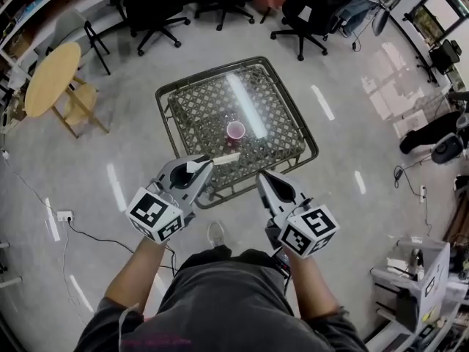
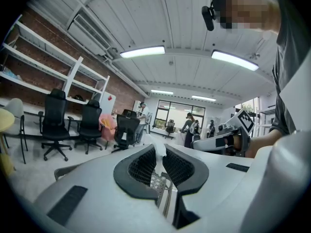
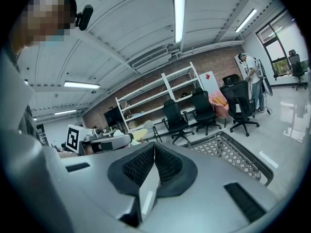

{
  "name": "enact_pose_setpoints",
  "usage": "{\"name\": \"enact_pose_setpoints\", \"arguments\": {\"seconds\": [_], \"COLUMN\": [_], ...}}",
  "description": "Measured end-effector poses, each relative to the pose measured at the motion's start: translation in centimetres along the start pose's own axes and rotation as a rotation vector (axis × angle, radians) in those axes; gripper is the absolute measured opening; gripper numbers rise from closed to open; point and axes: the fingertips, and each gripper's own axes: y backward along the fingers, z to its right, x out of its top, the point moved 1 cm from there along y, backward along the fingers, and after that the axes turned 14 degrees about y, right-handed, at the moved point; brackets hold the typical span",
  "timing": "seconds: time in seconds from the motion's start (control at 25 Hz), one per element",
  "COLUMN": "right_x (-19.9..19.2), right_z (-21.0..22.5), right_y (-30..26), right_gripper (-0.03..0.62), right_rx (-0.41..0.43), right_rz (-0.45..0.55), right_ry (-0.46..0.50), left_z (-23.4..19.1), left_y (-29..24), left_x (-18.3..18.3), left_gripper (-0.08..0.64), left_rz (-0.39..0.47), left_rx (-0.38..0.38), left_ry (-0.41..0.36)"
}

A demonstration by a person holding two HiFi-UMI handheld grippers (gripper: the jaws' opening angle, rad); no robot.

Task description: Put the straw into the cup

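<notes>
A pink cup (image 1: 235, 130) stands upright near the middle of a low glass-topped wicker table (image 1: 282, 123). My left gripper (image 1: 203, 166) is shut on a white straw (image 1: 226, 158), which sticks out level to the right over the table's near edge, short of the cup. In the left gripper view the straw (image 2: 160, 149) shows as a white strip pinched between the black pads of the left gripper (image 2: 159, 156). My right gripper (image 1: 261, 176) hovers beside it at the table's near edge, shut and holding nothing. Its pads meet in the right gripper view (image 3: 154, 152).
The table's metal frame (image 1: 192, 196) rims it all round. A round wooden table (image 1: 51, 78) stands at the far left and black office chairs (image 1: 150, 6) at the back. A cable (image 1: 95, 235) lies on the floor at the left. People stand far off by the windows.
</notes>
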Motion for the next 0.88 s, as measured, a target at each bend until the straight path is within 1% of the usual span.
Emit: {"name": "enact_pose_setpoints", "arguments": {"seconds": [0.2, 0.6, 0.88], "right_x": [-0.1, -0.3, -0.2], "right_z": [0.5, 1.6, 3.0], "right_y": [-1.3, -3.5, -4.3], "right_gripper": [0.014, 0.014, 0.014], "right_rx": [-0.006, -0.015, 0.001], "right_rz": [-0.011, -0.019, -0.019], "right_ry": [-0.004, -0.012, -0.02], "left_z": [-1.3, -3.3, -3.9], "left_y": [-0.5, -1.5, -2.6], "left_x": [0.3, 1.1, 1.6], "left_gripper": [0.048, 0.048, 0.048], "left_rz": [-0.006, 0.002, 0.003], "left_rx": [-0.014, -0.018, -0.001], "left_ry": [-0.003, -0.005, -0.004]}}
